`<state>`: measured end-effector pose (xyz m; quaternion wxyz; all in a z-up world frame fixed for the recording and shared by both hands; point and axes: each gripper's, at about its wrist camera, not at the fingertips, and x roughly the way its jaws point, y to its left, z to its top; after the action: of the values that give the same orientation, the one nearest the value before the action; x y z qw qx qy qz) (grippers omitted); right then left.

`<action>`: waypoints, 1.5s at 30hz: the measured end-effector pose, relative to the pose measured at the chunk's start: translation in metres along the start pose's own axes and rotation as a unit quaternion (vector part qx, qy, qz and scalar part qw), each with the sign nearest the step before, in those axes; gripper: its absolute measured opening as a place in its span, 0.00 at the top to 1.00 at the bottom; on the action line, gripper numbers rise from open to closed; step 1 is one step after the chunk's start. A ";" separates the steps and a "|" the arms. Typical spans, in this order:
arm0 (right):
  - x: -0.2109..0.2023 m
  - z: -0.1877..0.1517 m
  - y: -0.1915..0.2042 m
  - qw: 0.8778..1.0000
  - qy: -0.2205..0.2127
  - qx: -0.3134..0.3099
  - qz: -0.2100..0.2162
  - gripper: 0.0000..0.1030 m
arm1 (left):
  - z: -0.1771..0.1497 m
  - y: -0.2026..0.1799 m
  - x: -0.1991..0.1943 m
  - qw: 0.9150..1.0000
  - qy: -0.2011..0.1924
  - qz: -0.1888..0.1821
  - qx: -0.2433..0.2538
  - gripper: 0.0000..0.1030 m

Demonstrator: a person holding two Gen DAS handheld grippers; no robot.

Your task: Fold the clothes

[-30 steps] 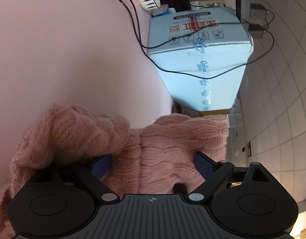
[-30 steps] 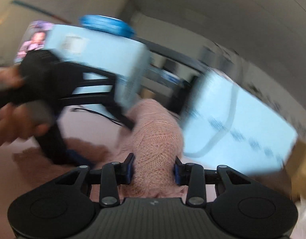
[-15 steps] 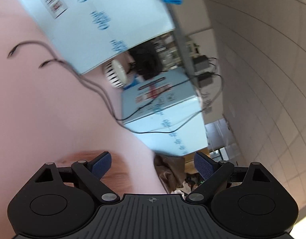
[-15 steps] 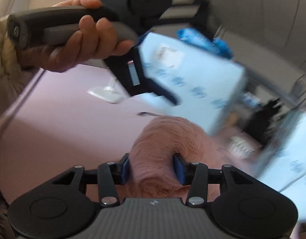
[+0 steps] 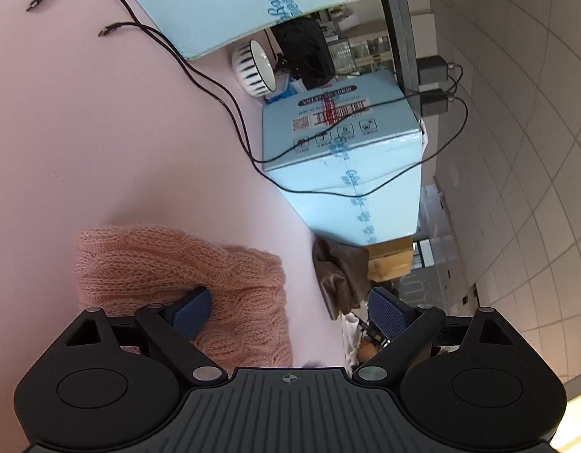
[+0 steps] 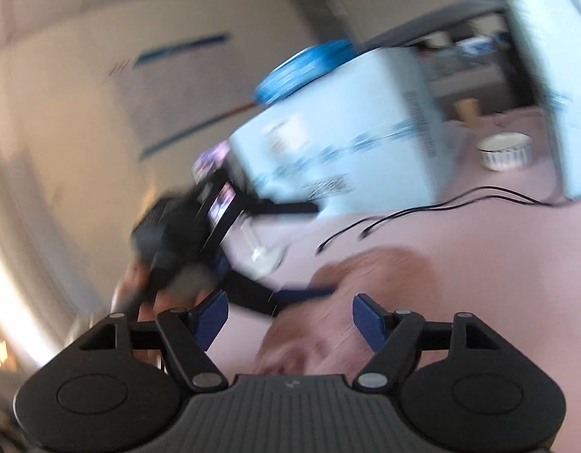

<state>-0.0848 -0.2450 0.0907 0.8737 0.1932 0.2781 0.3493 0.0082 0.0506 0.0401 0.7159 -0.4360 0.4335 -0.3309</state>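
Left wrist view: a pink knit sweater [image 5: 184, 287] lies bunched in a compact heap on the pink desk [image 5: 101, 132], both grippers empty.

Going left to right, the left gripper [image 5: 286, 311] hangs over the heap with its jaws wide apart, one pad resting on the knit, the other past the desk edge. Beyond lie black cables [image 5: 200, 75], a striped bowl [image 5: 252, 64] and blue boxes [image 5: 347, 158]. The heap looks gathered, not squarely folded, so I judge tidying is left. In the blurred right wrist view, the right gripper [image 6: 290, 315] is also spread, nothing between its pads, above the sweater; the hand [image 6: 158, 287] grips the other tool at left.
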 end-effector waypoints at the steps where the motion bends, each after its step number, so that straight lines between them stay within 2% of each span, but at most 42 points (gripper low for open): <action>1: 0.012 -0.002 -0.008 0.999 0.027 0.023 0.002 0.32 | 0.000 -0.001 -0.001 1.000 0.001 0.003 0.000 0.10; 3: 0.028 -0.009 -0.019 0.997 0.054 0.052 -0.001 0.34 | 0.005 -0.003 -0.010 1.000 0.001 0.008 -0.009 0.10; 5: 0.036 -0.019 -0.031 0.993 0.061 0.099 0.028 0.36 | 0.008 -0.006 -0.021 1.000 -0.005 0.012 -0.013 0.10; 9: 0.030 -0.031 -0.040 0.989 0.051 0.133 0.050 0.36 | -0.002 -0.027 -0.058 0.997 -0.075 0.011 0.030 0.10; 11: 0.018 -0.036 -0.045 0.985 0.029 0.158 0.063 0.35 | -0.011 -0.028 -0.062 0.997 -0.074 -0.006 0.031 0.10; 14: -0.002 -0.034 -0.049 0.980 -0.011 0.183 0.073 0.32 | -0.022 -0.020 -0.057 0.998 -0.061 -0.011 0.021 0.10; 15: -0.008 -0.034 -0.050 0.982 -0.026 0.178 0.062 0.30 | -0.025 -0.016 -0.054 0.998 -0.056 -0.010 0.018 0.10; 16: -0.020 -0.031 -0.047 0.985 -0.051 0.162 0.030 0.28 | -0.028 -0.013 -0.051 0.999 -0.050 -0.010 0.015 0.10; 18: -0.027 -0.022 -0.045 0.987 -0.070 0.142 -0.003 0.28 | -0.034 -0.005 -0.045 0.999 -0.039 -0.009 0.009 0.10; 21: -0.015 -0.014 -0.050 0.984 -0.052 0.165 0.047 0.28 | -0.041 0.005 -0.036 1.000 -0.024 -0.005 0.001 0.10; 22: -0.002 -0.014 -0.051 0.983 -0.032 0.176 0.045 0.27 | -0.040 0.005 -0.033 1.000 -0.024 0.001 0.002 0.10; 23: 0.010 -0.014 -0.053 0.981 -0.013 0.187 0.043 0.15 | -0.038 0.007 -0.031 1.000 -0.023 0.005 0.001 0.10; 24: 0.018 -0.014 -0.057 0.980 -0.007 0.198 0.029 0.12 | -0.036 0.008 -0.030 1.000 -0.025 0.015 -0.001 0.11; 26: 0.034 -0.017 -0.066 0.974 0.006 0.224 -0.022 0.15 | -0.035 0.010 -0.033 0.999 -0.033 0.040 -0.007 0.12; 27: 0.039 -0.019 -0.069 0.972 0.013 0.231 -0.048 0.15 | -0.034 0.009 -0.039 0.999 -0.030 0.036 -0.012 0.12; 30: 0.040 -0.025 -0.078 0.968 0.009 0.248 -0.045 0.15 | -0.032 0.004 -0.051 0.999 -0.030 0.034 -0.014 0.11; 32: 0.035 -0.024 -0.079 0.968 0.005 0.247 -0.043 0.14 | -0.038 -0.012 -0.073 0.995 -0.061 0.067 0.029 0.09; 34: 0.031 -0.017 -0.079 0.972 0.007 0.230 -0.047 0.13 | -0.049 -0.030 -0.090 0.985 -0.071 0.121 0.099 0.06; 37: 0.028 -0.017 -0.086 0.972 0.049 0.228 -0.035 0.11 | -0.055 -0.019 -0.076 0.983 -0.004 0.151 0.105 0.05; 38: 0.031 -0.019 -0.091 0.968 0.067 0.242 -0.018 0.11 | -0.056 -0.010 -0.067 0.983 0.029 0.153 0.093 0.05; 39: 0.036 -0.018 -0.097 0.962 0.088 0.260 0.002 0.11 | -0.055 0.007 -0.055 0.986 0.068 0.141 0.059 0.05; 40: 0.040 -0.020 -0.100 0.957 0.103 0.271 0.014 0.11 | -0.053 0.019 -0.046 0.987 0.086 0.134 0.030 0.05; 42: 0.047 -0.021 -0.099 0.957 0.119 0.263 0.023 0.10 | -0.047 0.034 -0.033 0.988 0.104 0.118 -0.002 0.04; 45: 0.056 -0.017 -0.094 0.959 0.133 0.250 0.023 0.04 | -0.036 0.037 -0.026 0.990 0.107 0.095 -0.006 0.02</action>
<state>-0.0142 -0.2658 0.0083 0.7446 0.3637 0.4653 0.3110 -0.0311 0.0759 0.0060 0.6910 -0.3595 0.5488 -0.3034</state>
